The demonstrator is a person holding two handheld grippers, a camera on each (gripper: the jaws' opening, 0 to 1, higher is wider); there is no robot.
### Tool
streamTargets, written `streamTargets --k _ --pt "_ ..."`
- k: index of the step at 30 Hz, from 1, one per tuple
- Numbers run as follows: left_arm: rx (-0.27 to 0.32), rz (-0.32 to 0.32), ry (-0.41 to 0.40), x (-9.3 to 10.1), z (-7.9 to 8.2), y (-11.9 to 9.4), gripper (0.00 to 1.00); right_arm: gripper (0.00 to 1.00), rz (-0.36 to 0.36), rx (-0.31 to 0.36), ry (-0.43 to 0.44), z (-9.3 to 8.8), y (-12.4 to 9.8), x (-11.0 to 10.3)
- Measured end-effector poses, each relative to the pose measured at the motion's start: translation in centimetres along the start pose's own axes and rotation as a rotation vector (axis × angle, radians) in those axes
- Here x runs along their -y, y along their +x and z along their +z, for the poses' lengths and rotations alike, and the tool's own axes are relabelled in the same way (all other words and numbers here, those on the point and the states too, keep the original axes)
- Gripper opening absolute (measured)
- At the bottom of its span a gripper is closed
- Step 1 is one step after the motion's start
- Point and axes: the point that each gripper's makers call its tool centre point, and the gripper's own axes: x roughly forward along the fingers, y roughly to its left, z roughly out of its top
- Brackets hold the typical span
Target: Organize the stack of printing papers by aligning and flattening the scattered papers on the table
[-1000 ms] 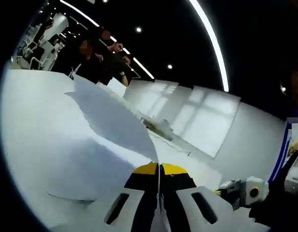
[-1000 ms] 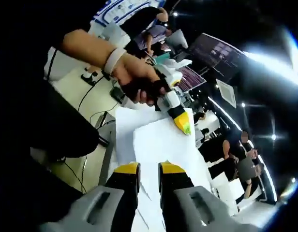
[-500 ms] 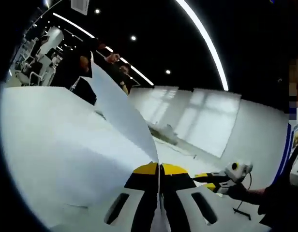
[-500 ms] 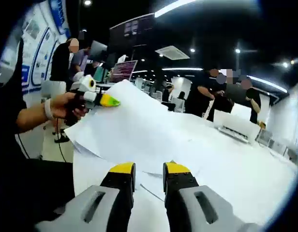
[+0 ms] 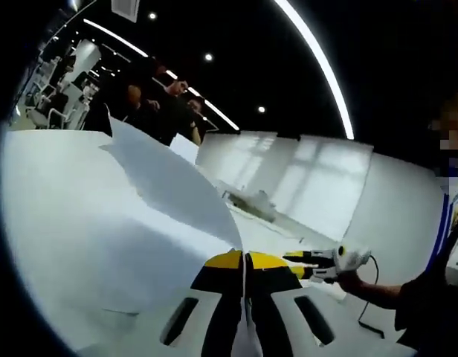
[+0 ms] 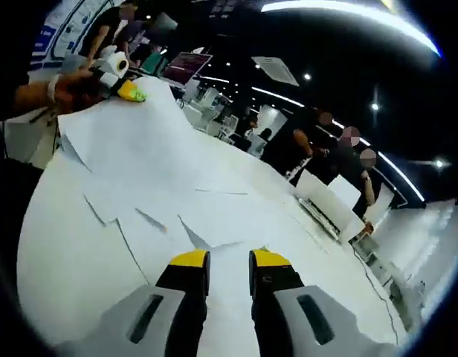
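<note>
1. Dark ceiling with long light strips hangs over a white counter point(image 6: 58, 260); people stand behind it.
2. Scattered papers point(image 6: 177, 216) lie overlapping on the counter, just ahead of the right tool point(image 6: 221, 259).
3. Right tool's yellow-tipped jaws stand slightly apart, grasping nothing.
4. Left tool point(image 5: 245, 258) is clenched on a lifted sheet point(image 5: 169, 186), which rises tilted from the jaws above the counter.
5. In the right gripper view, the left tool holds that sheet's far corner, beyond the papers.
6. A hand point(image 5: 348, 280) carries the right tool beside the lifted sheet.
</note>
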Motion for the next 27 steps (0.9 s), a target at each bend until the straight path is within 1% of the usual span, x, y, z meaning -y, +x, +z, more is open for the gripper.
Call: streamTargets --k 2,4,6,9,11,13,16,20,22,27 --pt "0.001 0.000 -0.005 0.0 0.0 0.0 0.06 0.17 0.009 -0.027 -0.099 -0.2 0.4 -0.2" --pt "0.001 0.000 -0.004 0.0 0.0 -0.1 0.06 0.17 0.012 -0.046 -0.247 -0.1 0.6 -0.4" --pt "0.001 0.000 -0.006 0.1 0.0 0.0 0.06 0.17 0.021 -0.076 -0.374 -0.3 0.8 -0.8" --pt "0.001 0.000 -0.011 0.2 -0.1 0.0 0.06 0.17 0.036 -0.088 -0.521 -0.2 1.2 -1.4" --pt "0.000 -0.002 -0.014 0.3 -0.2 0.0 0.06 0.16 0.028 -0.101 -0.627 0.0 1.4 -1.4" --pt "-0.002 -0.003 -0.018 0.3 -0.3 0.1 0.06 0.16 0.046 -0.097 -0.671 0.1 1.6 -1.9" --pt "-0.003 -0.001 -0.023 0.2 -0.3 0.0 0.06 0.16 0.052 -0.101 -0.720 0.2 2.0 -2.2" --pt "-0.002 0.000 -0.028 0.3 -0.3 -0.1 0.06 0.16 0.055 -0.098 -0.742 0.4 2.5 -2.2" --pt "-0.001 0.000 -0.031 0.3 -0.3 -0.1 0.06 0.15 0.057 -0.098 -0.775 0.6 3.0 -2.2" --pt "0.000 0.000 -0.032 0.2 -0.3 -0.2 0.06 0.15 0.067 -0.094 -0.805 0.7 3.8 -2.4"
